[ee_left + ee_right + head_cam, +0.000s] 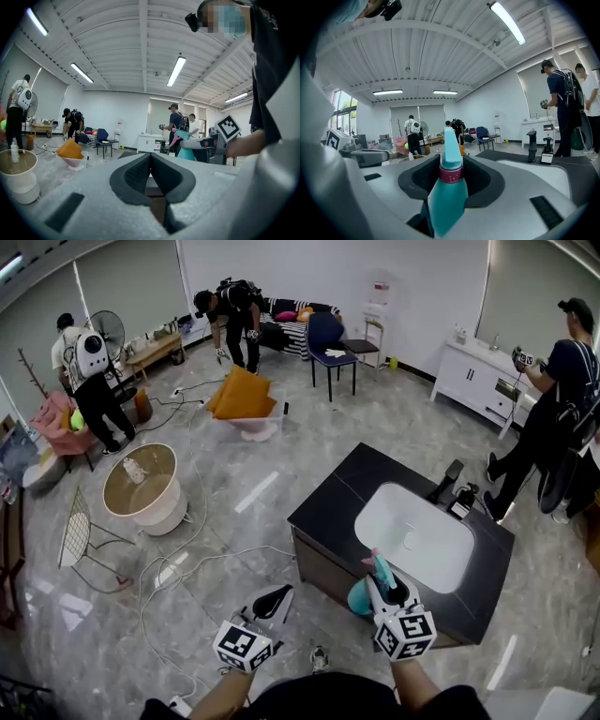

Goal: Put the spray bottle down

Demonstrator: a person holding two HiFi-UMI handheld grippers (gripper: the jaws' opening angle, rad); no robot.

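Right gripper (392, 589) was part-way closed, both pads pressed on the spray bottle (446, 199) at about its pink collar. Bottle was teal and stood roughly upright in the grip, with the spray head above the jaws and the body hanging below.

Left gripper (151, 176): jaws together, nothing between them. In the head view it sat over the floor, off the counter's near corner, so it was the farther of the two from any put-down spot.

Key relation: the bottle was already in hand, so the move depended on where the black counter (330, 505) lay. In the head view the counter was directly ahead of the right gripper, which hung about over its near edge. The white basin (373, 510) was set into the top just beyond. The dark strip between edge and basin looked narrow (judgement). Lowering the bottle base-first would suit its upright axis.

Containers:
- The basin held nothing except a small mark near its middle, probably the drain.
- A round pale stand (141, 493) well off to the left carried a small bottle on top.
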